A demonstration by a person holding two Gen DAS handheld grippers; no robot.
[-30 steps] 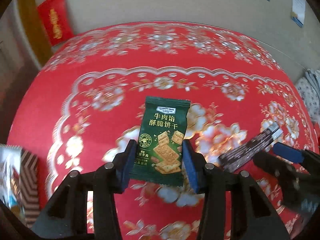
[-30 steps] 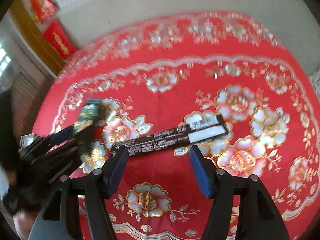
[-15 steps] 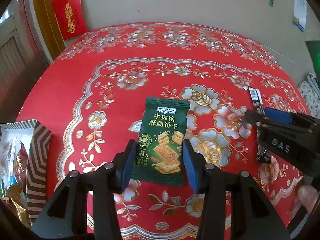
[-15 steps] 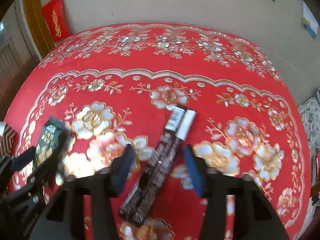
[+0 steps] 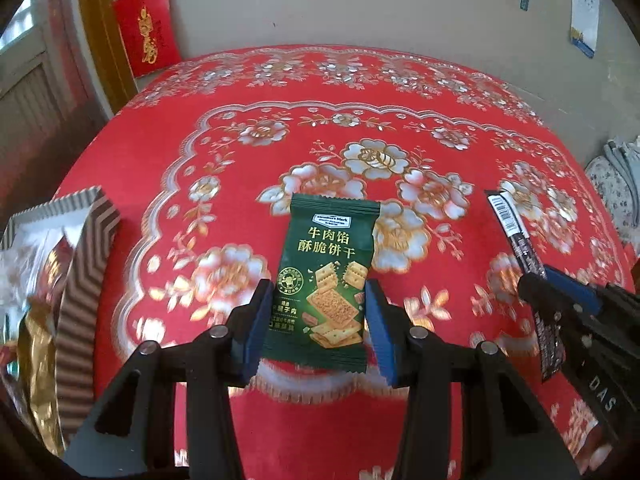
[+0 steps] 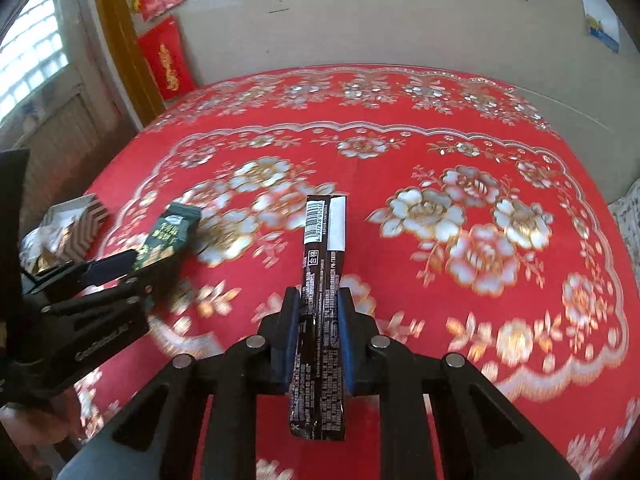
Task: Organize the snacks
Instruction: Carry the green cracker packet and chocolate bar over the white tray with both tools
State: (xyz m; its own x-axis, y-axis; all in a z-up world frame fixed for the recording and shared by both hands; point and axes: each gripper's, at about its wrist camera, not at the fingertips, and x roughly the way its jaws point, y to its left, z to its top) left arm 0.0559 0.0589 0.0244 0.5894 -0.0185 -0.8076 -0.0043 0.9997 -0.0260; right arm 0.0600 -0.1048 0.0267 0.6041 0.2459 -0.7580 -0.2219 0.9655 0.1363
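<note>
each hand-held gripper clamped on a snack above red floral tablecloth point(image 5: 400, 92), beige wall point(image 5: 360, 0) behind

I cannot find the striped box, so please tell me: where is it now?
The striped box stands at the left edge of the red tablecloth in both views, left of the left gripper holding the green cracker packet.

Black hand-held gripper point(image 5: 320, 320), blue pads (silver screws)

Home: floral tablecloth point(image 5: 328, 100), red door banners point(image 5: 146, 26)
</note>
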